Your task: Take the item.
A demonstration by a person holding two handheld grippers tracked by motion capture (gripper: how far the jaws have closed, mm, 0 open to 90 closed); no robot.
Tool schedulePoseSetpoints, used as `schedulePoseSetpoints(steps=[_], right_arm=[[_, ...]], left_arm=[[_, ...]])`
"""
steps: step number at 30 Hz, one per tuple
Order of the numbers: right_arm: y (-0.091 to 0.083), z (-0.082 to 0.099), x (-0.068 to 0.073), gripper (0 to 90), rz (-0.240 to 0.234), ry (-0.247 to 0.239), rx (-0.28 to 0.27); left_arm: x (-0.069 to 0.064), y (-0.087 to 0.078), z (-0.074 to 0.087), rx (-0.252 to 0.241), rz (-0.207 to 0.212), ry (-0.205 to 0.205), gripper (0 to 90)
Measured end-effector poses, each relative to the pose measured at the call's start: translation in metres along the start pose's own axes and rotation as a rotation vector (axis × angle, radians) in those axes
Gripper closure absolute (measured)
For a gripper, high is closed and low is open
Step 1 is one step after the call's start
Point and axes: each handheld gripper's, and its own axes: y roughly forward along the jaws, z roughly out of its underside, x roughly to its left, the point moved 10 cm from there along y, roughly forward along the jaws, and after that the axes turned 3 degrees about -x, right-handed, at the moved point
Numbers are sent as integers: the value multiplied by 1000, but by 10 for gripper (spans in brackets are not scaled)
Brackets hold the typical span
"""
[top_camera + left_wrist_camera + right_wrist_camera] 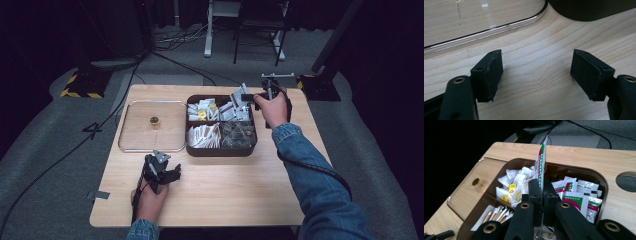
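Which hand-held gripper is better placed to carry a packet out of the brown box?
Right. The right hand-held gripper is above the brown box, shut on a packet. The left hand-held gripper is open over bare table.

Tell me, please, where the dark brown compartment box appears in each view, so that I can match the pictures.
High view: the compartment box sits mid-table, just right of centre.
Left gripper view: its dark rounded corner fills the top right.
Right gripper view: it spreads across the middle, behind the sachet pinched upright in the jaws.
Shared landmark: the clear lid lying flat beside the box.
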Motion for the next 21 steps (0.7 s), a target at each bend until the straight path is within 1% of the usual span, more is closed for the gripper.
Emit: schedulePoseSetpoints(steps=[4, 7, 13, 15, 21], right_arm=[[-17, -2, -2, 886, -13, 2, -17], [-29, -2, -6, 886, -21, 15, -30], [-53, -5, -17, 886, -16, 25, -55], [-60, -5, -22, 885, -9, 20, -61], [-77, -6, -33, 886, 6, 26, -80]], left_arm=[[1, 0, 0, 0, 3, 7, 261], [1, 0, 0, 0, -4, 0, 260], [1, 0, 0, 0, -5, 0, 260], [1, 0, 0, 0, -5, 0, 260], [1, 0, 0, -1, -7, 1, 261]])
